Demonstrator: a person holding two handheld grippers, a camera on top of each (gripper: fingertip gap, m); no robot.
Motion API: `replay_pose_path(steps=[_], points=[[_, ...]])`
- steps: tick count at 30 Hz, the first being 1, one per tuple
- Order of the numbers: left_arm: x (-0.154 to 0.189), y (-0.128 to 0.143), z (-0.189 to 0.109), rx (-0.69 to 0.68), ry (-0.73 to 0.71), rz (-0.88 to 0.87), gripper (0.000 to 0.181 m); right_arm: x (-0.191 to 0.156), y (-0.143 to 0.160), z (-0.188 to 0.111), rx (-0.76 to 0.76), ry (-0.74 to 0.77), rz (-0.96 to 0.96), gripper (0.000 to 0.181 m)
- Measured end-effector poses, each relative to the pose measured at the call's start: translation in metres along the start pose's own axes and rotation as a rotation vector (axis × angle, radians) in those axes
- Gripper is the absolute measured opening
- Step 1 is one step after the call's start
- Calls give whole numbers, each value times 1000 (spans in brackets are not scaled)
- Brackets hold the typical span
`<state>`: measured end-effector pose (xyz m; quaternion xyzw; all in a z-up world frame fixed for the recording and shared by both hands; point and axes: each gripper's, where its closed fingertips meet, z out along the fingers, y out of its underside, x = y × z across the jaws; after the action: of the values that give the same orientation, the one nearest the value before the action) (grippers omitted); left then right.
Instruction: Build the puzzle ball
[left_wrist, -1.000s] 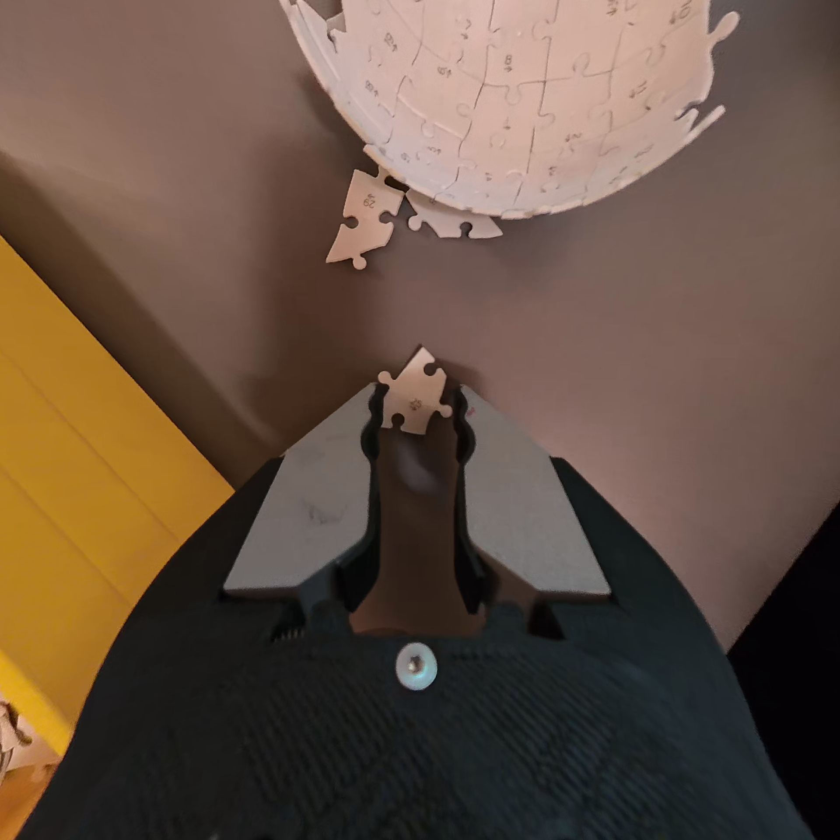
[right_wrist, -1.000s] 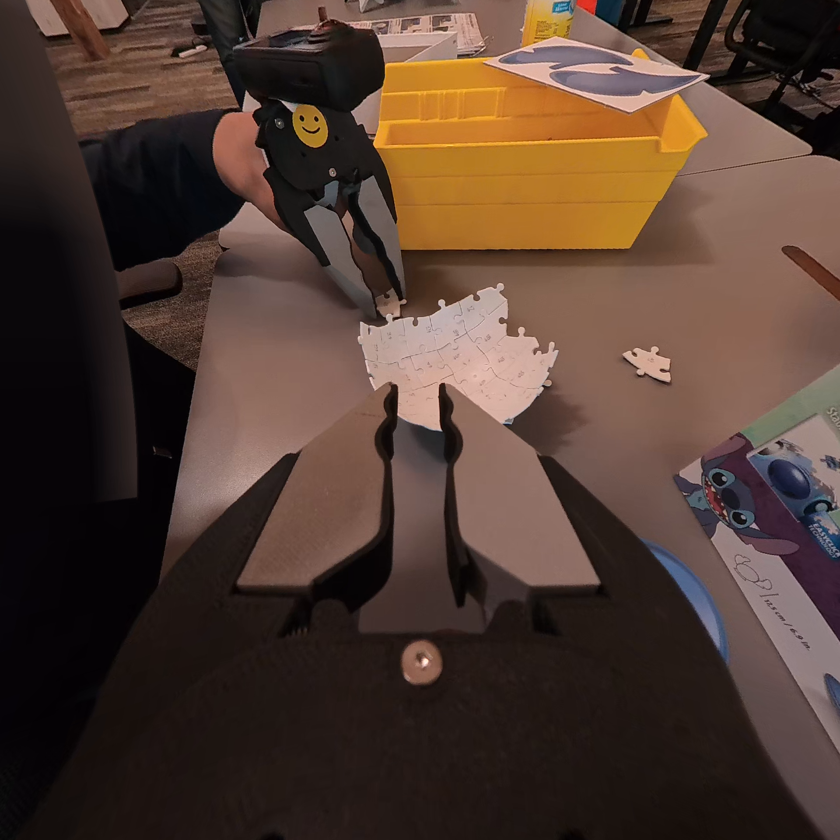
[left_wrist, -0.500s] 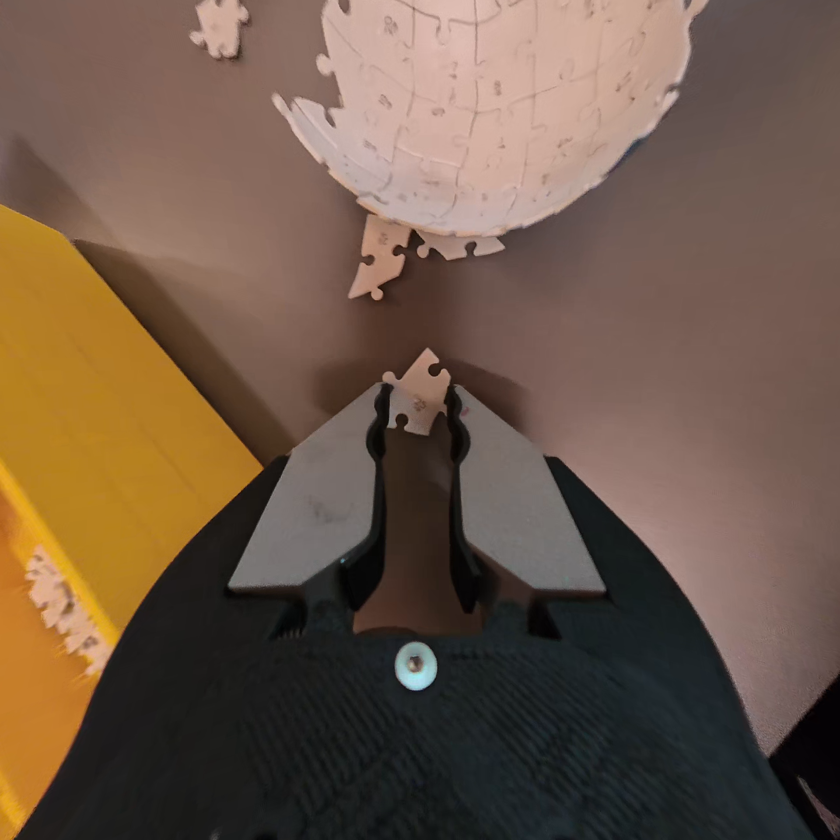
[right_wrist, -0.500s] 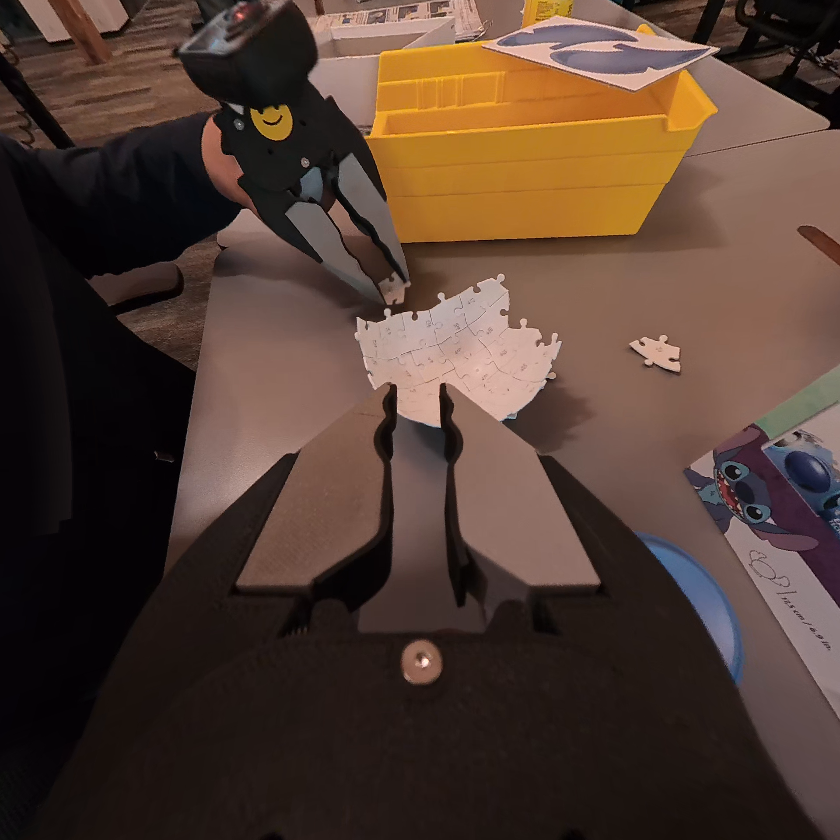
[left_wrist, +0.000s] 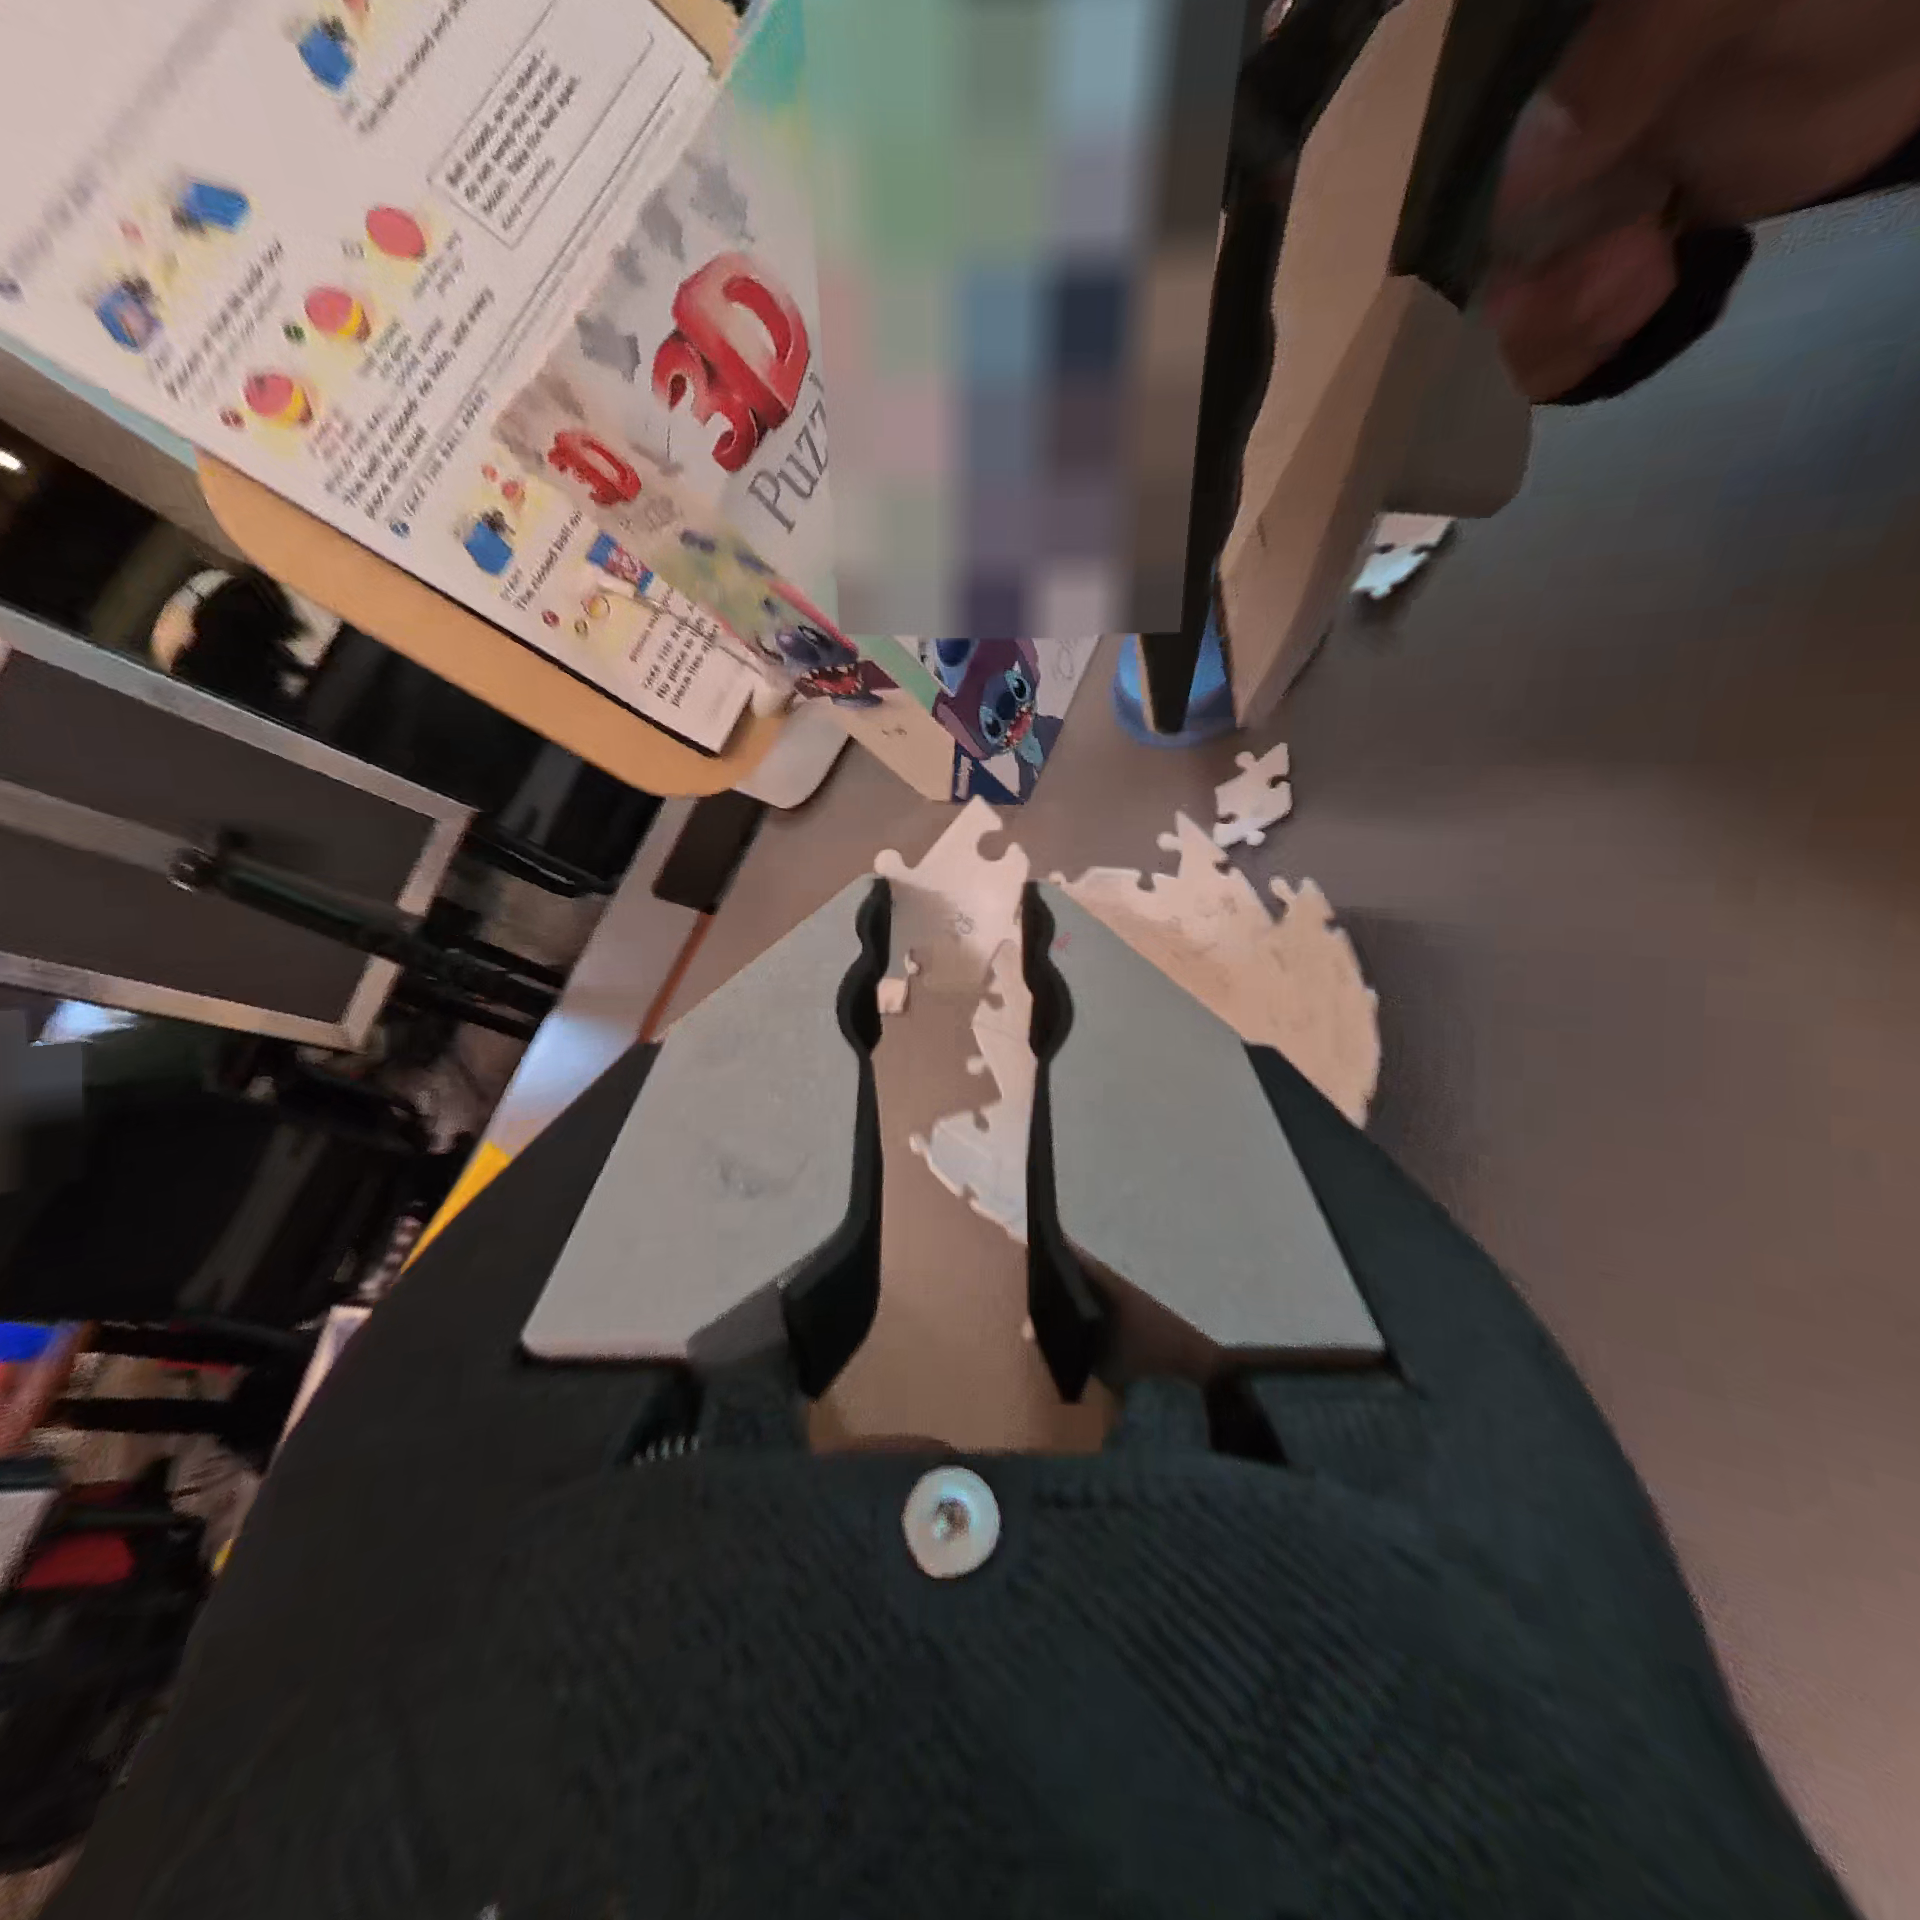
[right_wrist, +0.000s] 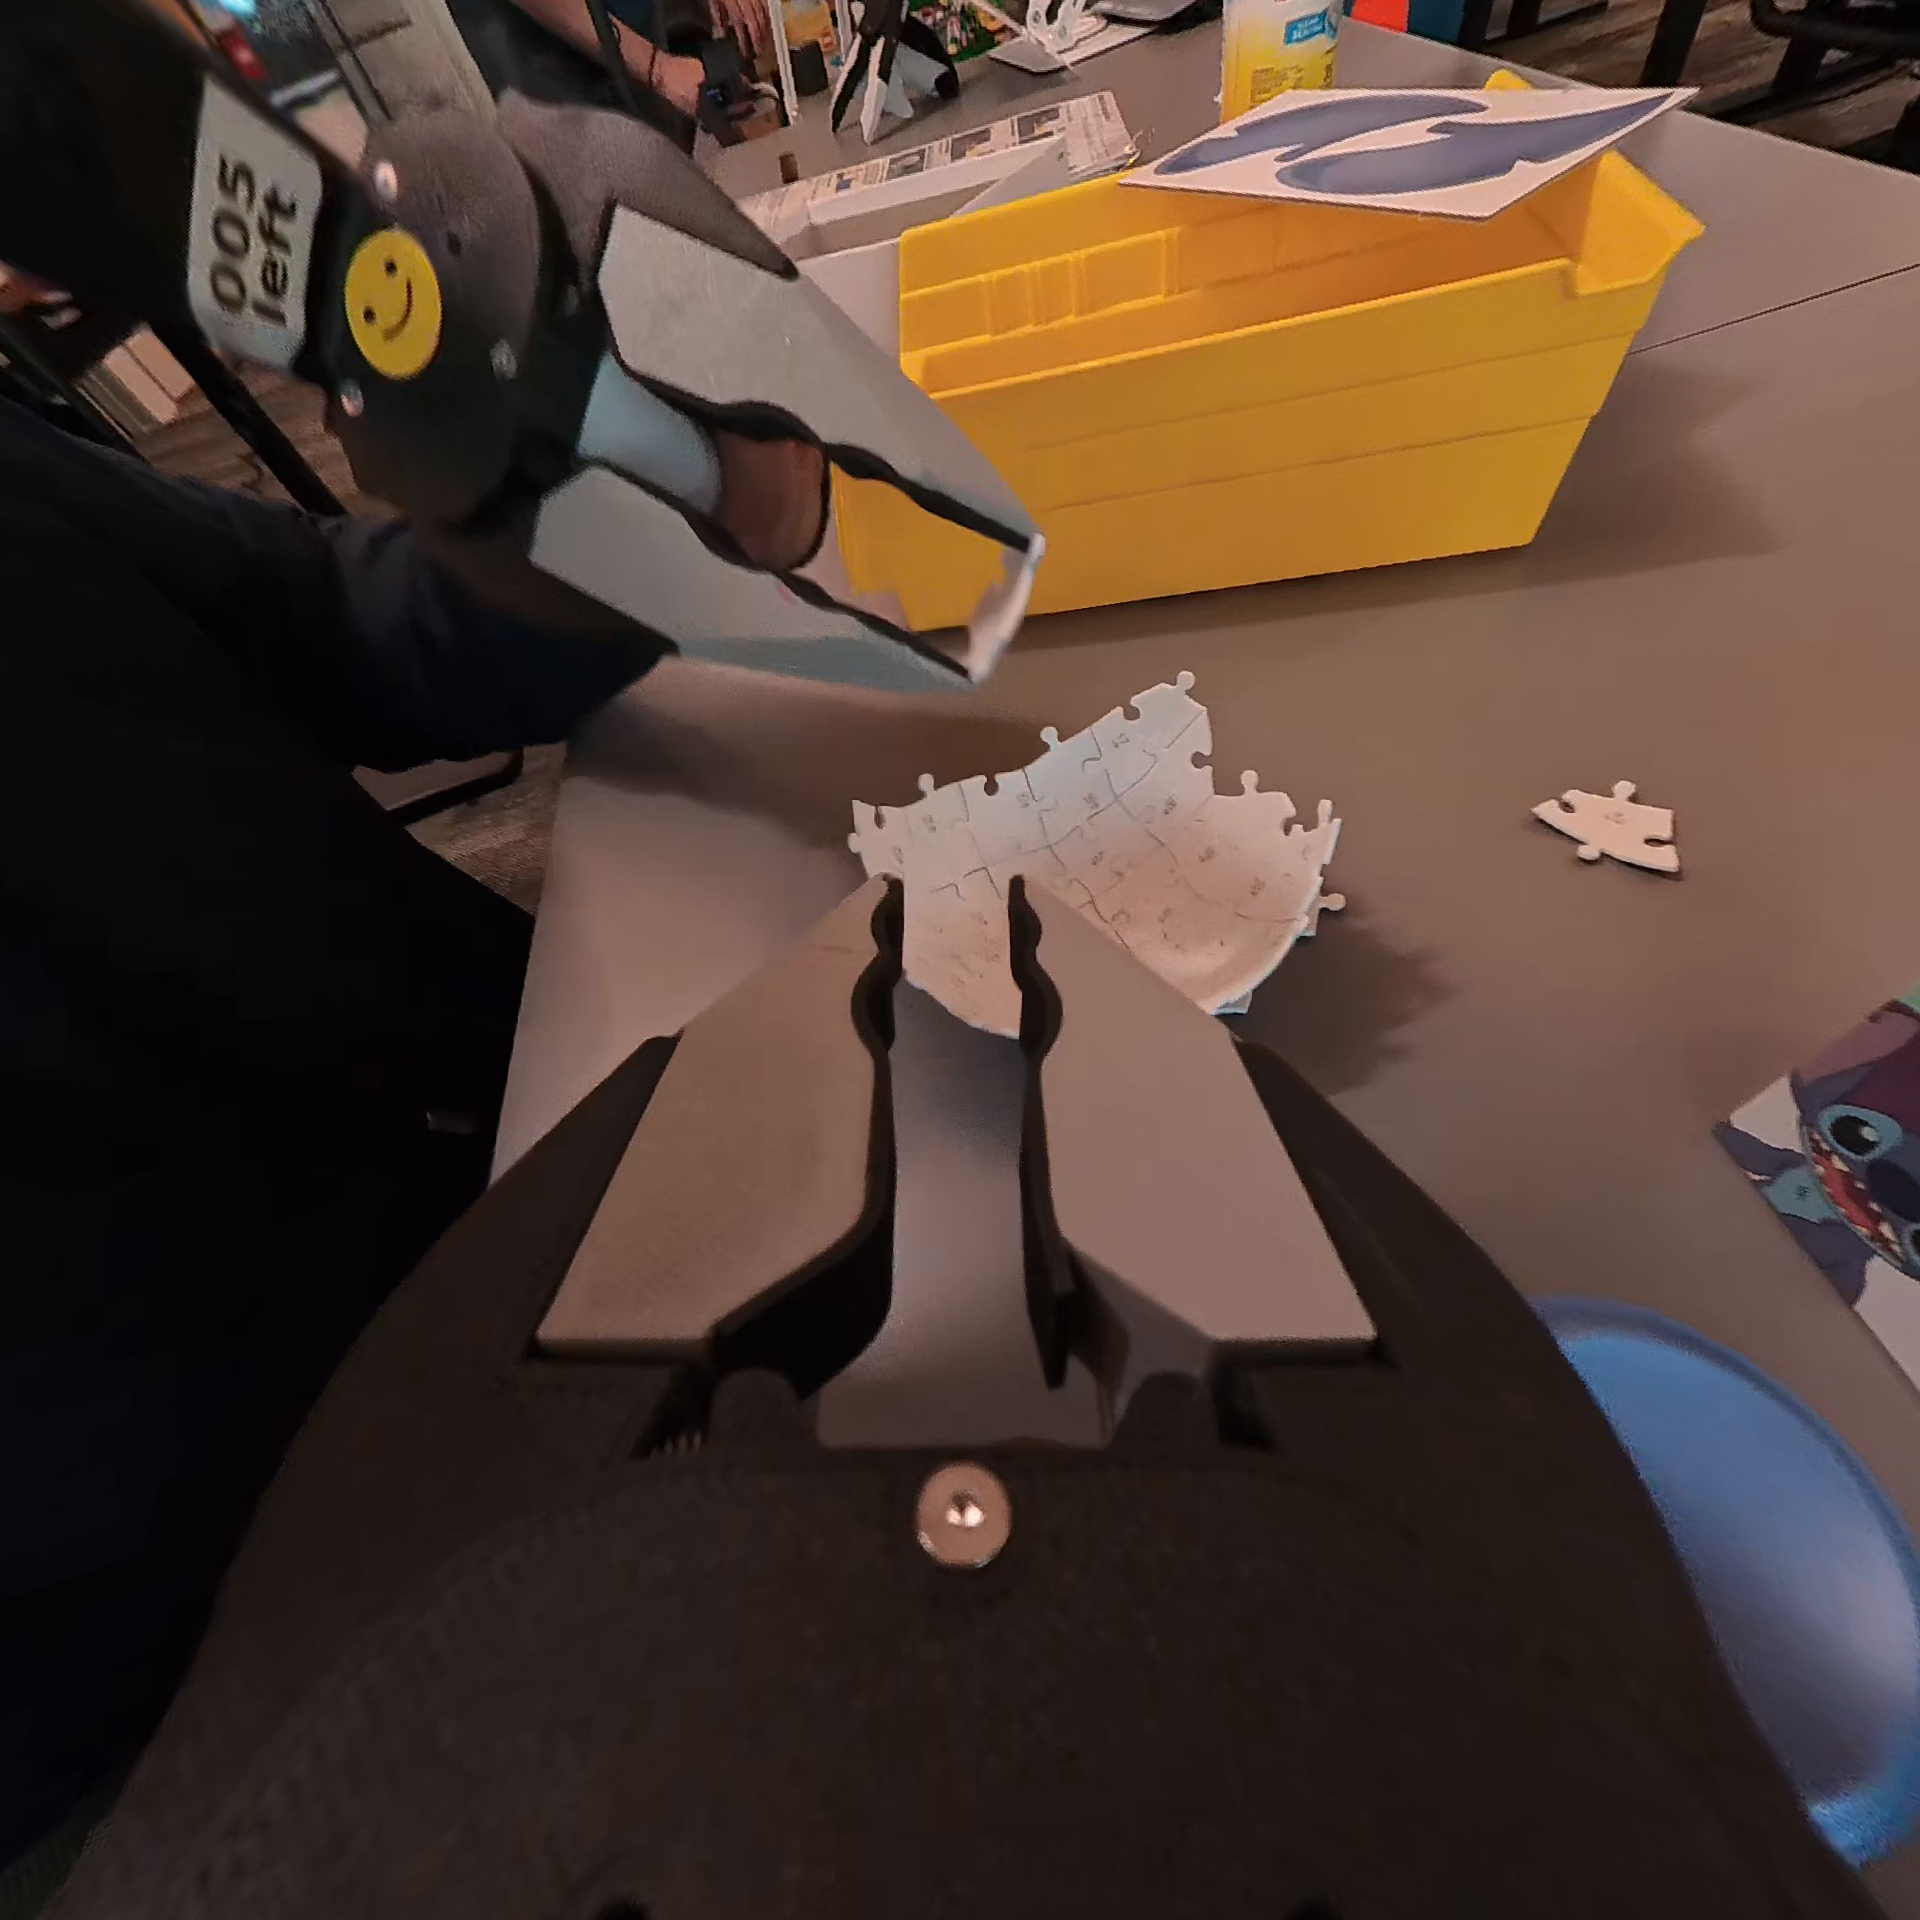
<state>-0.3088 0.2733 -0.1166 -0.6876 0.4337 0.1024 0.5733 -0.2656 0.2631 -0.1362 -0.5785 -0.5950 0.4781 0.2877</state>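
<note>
Less than half done, by the look of it: just a curved bowl of joined white pieces, the partial ball, resting hollow side up on the grey table, ragged tabs all round the rim. Plenty left, then, with the whole upper part to close, as far as can be judged from here

Up on the left, left gripper clamped tight on one white piece, held in the air above the table and angled down toward the bowl's far rim, near it but not touching. Probably the next piece for that edge, not yet seated

Right gripper hovering low just in front of the bowl, jaws parted by a narrow gap, nothing between them. Well placed to steady the shell, maybe, but no contact to be seen

Round about: one loose piece lying flat well off to the right of the bowl. Yellow bin close behind the left gripper, with a blue and white sheet laid across its top. Blue dome at the near right corner, and a printed cartoon sheet at the right edge

Nothing lying between the held piece and the rim. Tightest spot looks like the bin wall right behind those fingers, plus a round-bottomed bowl free to rock under a push
</note>
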Motion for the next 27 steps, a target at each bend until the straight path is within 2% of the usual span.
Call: replay_pose_path(steps=[5,13,16,21,27], points=[[11,-10,18,8,-9,80,23,0,-3,4,34,-29,65,17],[11,-24,18,141,93,-140,23,5,-11,14,86,-69,165,18],[8,-20,17,154,118,-208,23,6,-15,16,109,-86,193,15],[6,-8,18,128,98,-225,23,8,-20,19,133,-101,233,8],[3,0,20,93,68,-228,23,11,-23,23,146,-96,258,13]])
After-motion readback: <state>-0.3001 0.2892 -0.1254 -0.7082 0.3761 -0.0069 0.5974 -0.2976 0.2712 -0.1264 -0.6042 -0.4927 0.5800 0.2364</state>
